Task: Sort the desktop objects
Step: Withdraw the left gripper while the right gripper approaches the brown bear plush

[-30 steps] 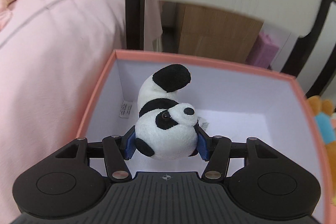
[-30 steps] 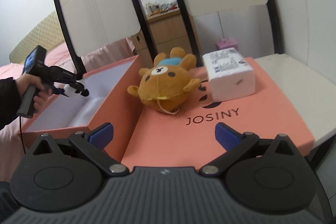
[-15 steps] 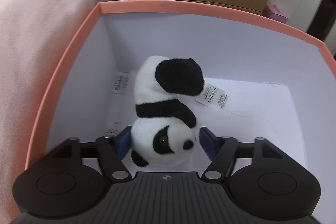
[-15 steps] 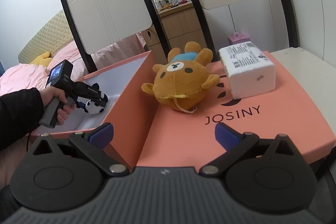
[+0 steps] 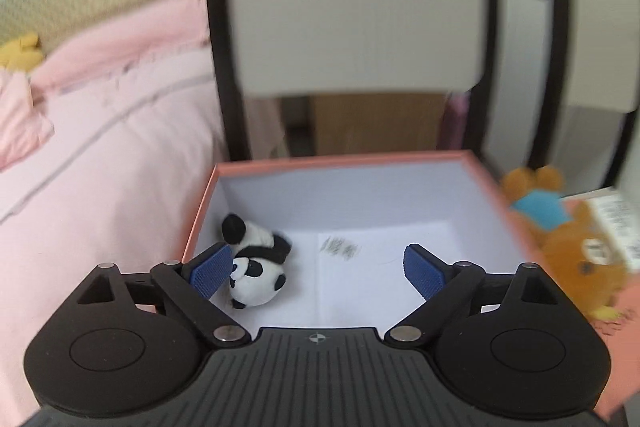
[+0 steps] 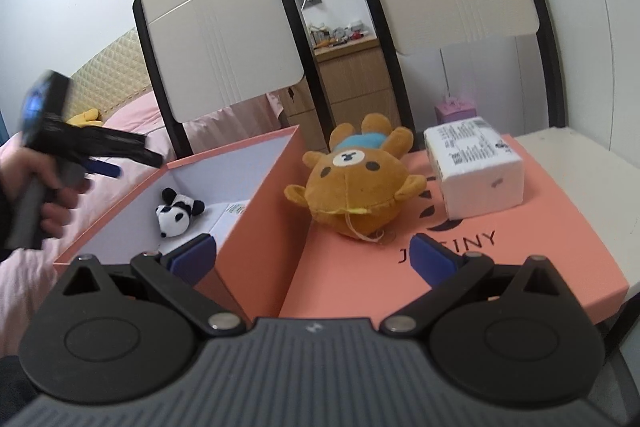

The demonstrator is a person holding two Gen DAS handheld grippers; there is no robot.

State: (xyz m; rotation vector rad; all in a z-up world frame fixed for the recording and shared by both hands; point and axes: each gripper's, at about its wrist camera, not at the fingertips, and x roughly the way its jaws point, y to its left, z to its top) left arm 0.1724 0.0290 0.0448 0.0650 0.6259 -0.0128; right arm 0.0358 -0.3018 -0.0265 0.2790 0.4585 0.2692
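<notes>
— Status of the left gripper (image 5: 316, 267)?
— Jaws just opened, nothing between them. Panda plush (image 6: 176, 213) lies released inside the open pink box (image 6: 276, 195), sorted.
— Right gripper (image 6: 312, 259)?
— Spread, empty, waiting near the bear plush (image 6: 352, 183).

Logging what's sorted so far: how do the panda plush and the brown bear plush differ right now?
The panda plush lies inside the open pink box; the brown bear plush lies outside it, on the box lid. The panda looks clearly smaller than the bear. The panda is black and white, the bear brown with a blue patch. Both are soft toys, and neither is gripped.
</notes>
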